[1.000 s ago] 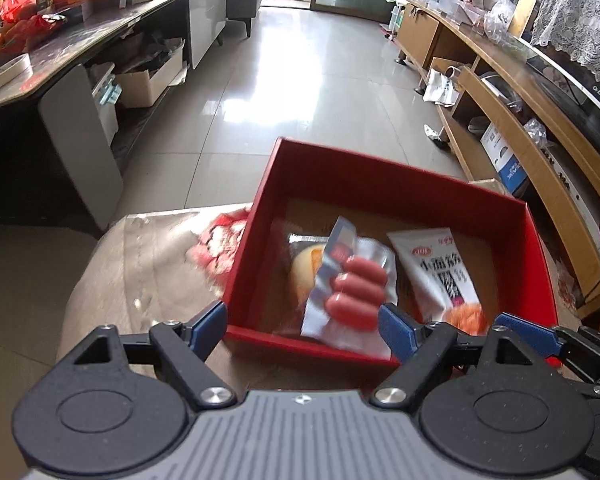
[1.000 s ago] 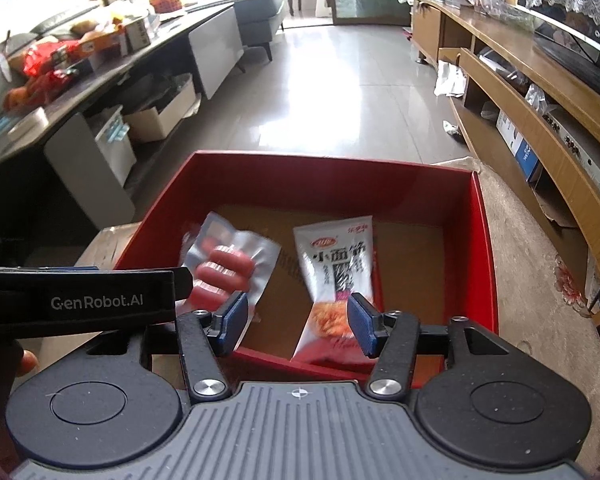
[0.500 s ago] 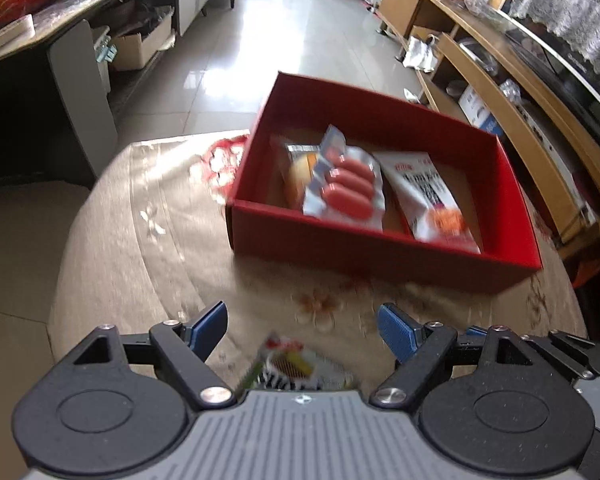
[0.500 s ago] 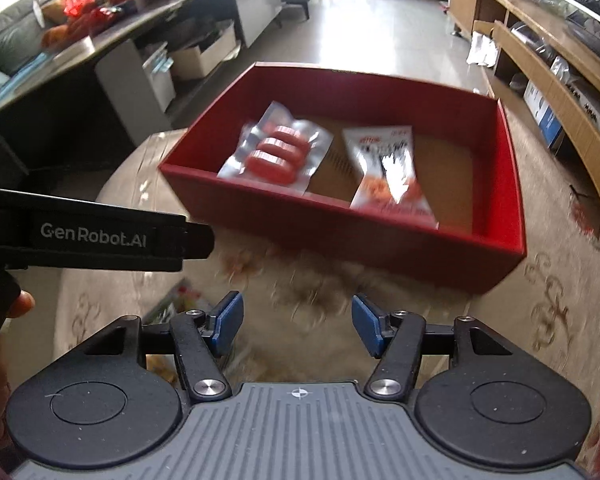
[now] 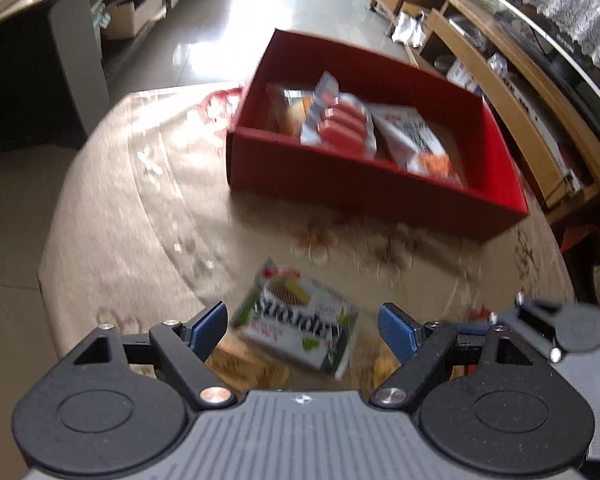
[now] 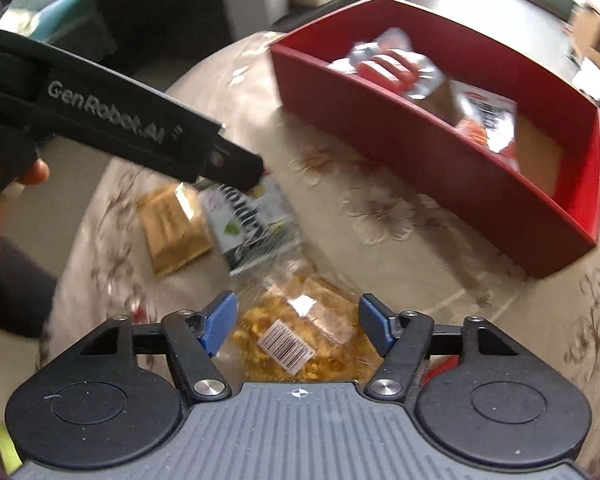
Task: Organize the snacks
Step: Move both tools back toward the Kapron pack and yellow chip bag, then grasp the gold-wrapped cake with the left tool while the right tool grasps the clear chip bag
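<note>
Red box (image 5: 352, 184) with sausage pack (image 5: 342, 126), noodle packet (image 5: 416, 142).

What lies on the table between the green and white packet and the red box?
Nothing: in the left wrist view, only bare patterned tablecloth separates the packet from the box.

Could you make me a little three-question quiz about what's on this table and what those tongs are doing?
1. True or false: the sausage pack lies inside the red box.
2. Which packet lies between the right tongs? A) clear bag with a barcode B) green-and-white packet C) brown packet
3. Fill in: both the left tongs and the right tongs are ____, gripping nothing.

Key: 1 true; 2 A; 3 open.
</note>
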The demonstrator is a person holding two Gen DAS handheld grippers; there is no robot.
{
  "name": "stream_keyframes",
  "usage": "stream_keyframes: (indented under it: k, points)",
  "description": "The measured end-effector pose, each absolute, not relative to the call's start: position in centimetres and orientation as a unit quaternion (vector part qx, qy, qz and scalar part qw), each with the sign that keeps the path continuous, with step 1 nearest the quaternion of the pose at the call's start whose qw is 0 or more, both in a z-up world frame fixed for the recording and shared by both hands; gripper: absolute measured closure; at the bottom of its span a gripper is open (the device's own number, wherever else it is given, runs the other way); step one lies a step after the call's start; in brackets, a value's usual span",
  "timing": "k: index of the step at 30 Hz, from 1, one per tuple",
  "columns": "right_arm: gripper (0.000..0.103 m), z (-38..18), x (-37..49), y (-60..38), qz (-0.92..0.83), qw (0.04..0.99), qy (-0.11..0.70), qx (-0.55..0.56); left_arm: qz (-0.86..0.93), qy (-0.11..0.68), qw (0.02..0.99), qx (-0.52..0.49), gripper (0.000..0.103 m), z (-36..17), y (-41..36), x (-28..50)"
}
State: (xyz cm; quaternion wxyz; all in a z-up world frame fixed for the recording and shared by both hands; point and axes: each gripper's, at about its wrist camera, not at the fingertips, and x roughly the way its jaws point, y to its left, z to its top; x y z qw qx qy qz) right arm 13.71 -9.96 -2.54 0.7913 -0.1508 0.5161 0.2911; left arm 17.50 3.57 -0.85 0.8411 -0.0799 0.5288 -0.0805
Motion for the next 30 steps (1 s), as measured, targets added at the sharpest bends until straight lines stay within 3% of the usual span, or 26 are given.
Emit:
stream_keyframes:
  k: [7, 14, 18, 20, 23, 25, 27, 30]
  points:
    - [0.015, -3.3, 13.6, -8.6, 0.358, 0.75, 0.507, -0.225, -0.065, 0.543, 0.833, -0.084, 0.023, -2.1, 4.8, 16.6]
    - [0.013, -3.7, 14.1, -8.4, 0.394, 0.731, 0.502, -0.24, -0.051, 0.558, 0.822, -0.105, 0.023, -3.1, 6.3, 16.6]
    - [0.001, -5.5, 14.4, -8.2, 0.389, 0.724, 0.511, -0.25, -0.044, 0.563, 0.818, -0.106, 0.023, -3.6, 6.4, 16.6]
    - [0.0, -6.2, 13.8, -8.1, 0.389, 0.729, 0.501, -0.257, -0.038, 0.566, 0.817, -0.108, 0.023, -3.9, 6.5, 16.6]
    - [0.003, -6.3, 12.8, -7.8, 0.367, 0.746, 0.489, -0.266, -0.023, 0.573, 0.81, -0.122, 0.023, -4.4, 6.9, 16.4]
    - [0.008, -6.1, 12.5, -7.8, 0.343, 0.757, 0.497, -0.25, -0.01, 0.579, 0.804, -0.137, 0.023, -4.8, 7.3, 16.3]
    - [0.022, -5.6, 12.1, -7.8, 0.321, 0.767, 0.505, -0.232, 0.015, 0.582, 0.801, -0.143, 0.023, -5.2, 7.6, 16.0]
    - [0.025, -5.1, 11.5, -7.9, 0.288, 0.78, 0.511, -0.22, 0.04, 0.578, 0.798, -0.162, 0.023, -5.5, 7.8, 15.9]
